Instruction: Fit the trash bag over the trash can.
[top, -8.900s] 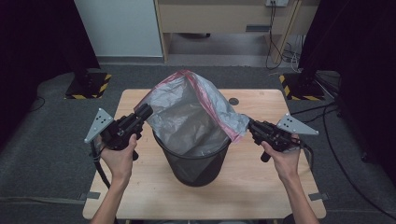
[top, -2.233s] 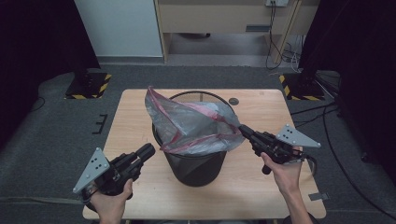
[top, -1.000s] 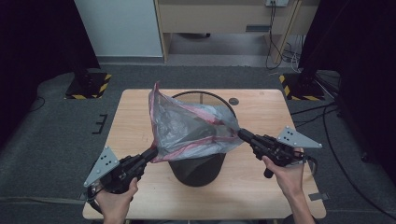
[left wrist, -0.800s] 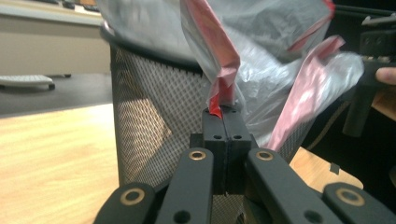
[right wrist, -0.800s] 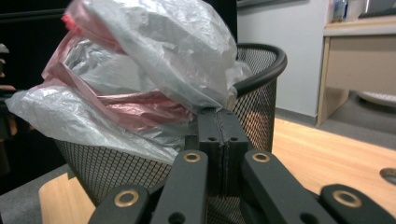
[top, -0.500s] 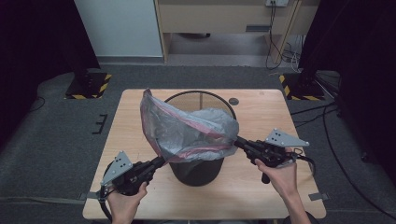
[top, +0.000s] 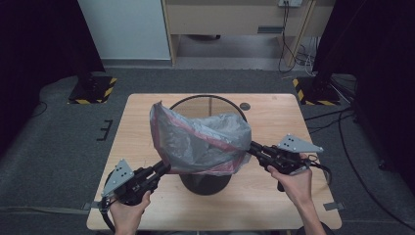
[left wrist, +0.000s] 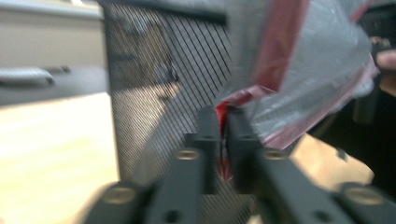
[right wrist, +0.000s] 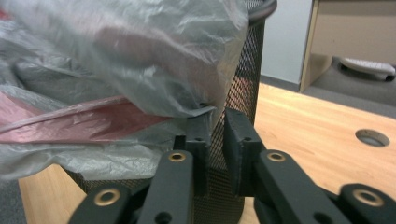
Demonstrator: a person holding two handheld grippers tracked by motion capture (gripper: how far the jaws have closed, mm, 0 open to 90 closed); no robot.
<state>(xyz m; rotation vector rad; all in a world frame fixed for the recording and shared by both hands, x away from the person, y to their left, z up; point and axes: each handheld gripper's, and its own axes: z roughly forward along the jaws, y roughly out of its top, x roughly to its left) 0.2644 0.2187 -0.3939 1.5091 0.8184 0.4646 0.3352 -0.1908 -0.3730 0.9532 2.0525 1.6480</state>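
Note:
A grey plastic bag [top: 200,144] with a red band along its mouth drapes over the near side of a black mesh bin [top: 205,104] in the middle of the table. My left gripper [top: 165,167] sits at the bag's lower left corner. Its jaws [left wrist: 223,126] have just been opening, a slim gap apart, with the red band [left wrist: 275,51] between them. My right gripper [top: 252,146] is at the bag's right corner. Its jaws [right wrist: 217,126] have also just been opening. The bag's edge [right wrist: 140,60] lies against one pad, and mesh shows through the gap.
The wooden table [top: 142,117] has a round cable hole [top: 245,106] behind the bin. Dark floor surrounds it, with yellow-black striped stand bases [top: 93,90] at back left and right. A wooden cabinet [top: 235,19] stands beyond, and cables lie at the right.
Both grippers have drawn the bag down toward the near side of the bin, and its top has sagged lower. In the last half second the hands have barely shifted.

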